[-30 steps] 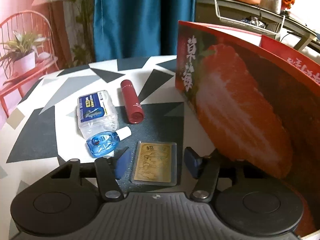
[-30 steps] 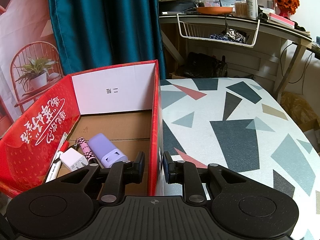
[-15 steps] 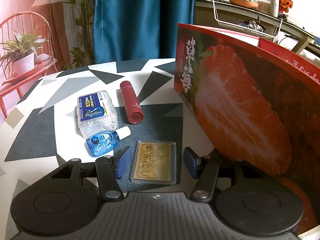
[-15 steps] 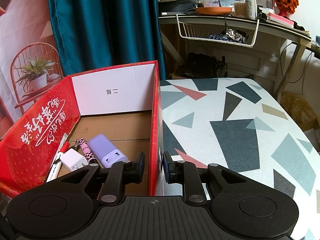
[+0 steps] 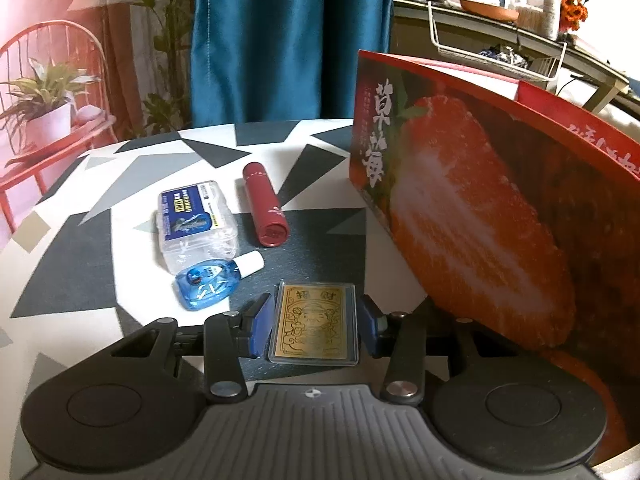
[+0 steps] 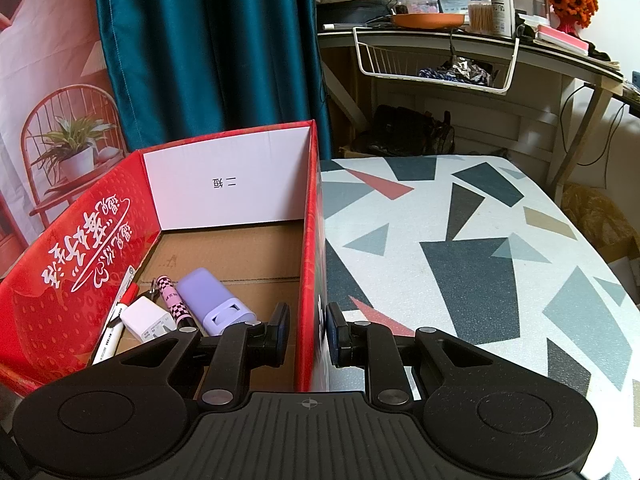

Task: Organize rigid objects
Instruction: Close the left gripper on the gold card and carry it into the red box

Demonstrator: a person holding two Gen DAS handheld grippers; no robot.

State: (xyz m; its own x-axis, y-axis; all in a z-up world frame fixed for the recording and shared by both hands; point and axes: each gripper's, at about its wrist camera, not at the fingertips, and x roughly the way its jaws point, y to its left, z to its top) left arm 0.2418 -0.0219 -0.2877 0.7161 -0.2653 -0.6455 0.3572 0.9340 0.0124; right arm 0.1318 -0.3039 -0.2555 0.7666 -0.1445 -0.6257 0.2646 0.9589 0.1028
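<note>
**Left gripper closes in around the gold card; right gripper pinches the box wall**

Compared with one second ago, the left gripper (image 5: 314,326) has come nearer to the gold card (image 5: 313,328), so the card now lies between its blue pads; the jaws are spread wide, and I cannot tell if a pad touches the card's edge. The right-wrist view is the same as before.

The right gripper (image 6: 307,328) is clenched narrowly on the right wall of the red box (image 6: 308,240), one finger inside and one outside.

On the table (image 5: 80,264), beyond the card, lie a blue dropper bottle (image 5: 210,284), a clear plastic case (image 5: 196,224) and a dark red tube (image 5: 266,210). The box stands to the right of them. Inside it, at the near left, are a purple case (image 6: 212,300), a white charger (image 6: 148,318), a checkered pink tube (image 6: 174,302) and a marker (image 6: 116,322).

Behind the table hangs a teal curtain (image 6: 208,48), and a cluttered shelf (image 6: 460,36) stands at the far right.
</note>
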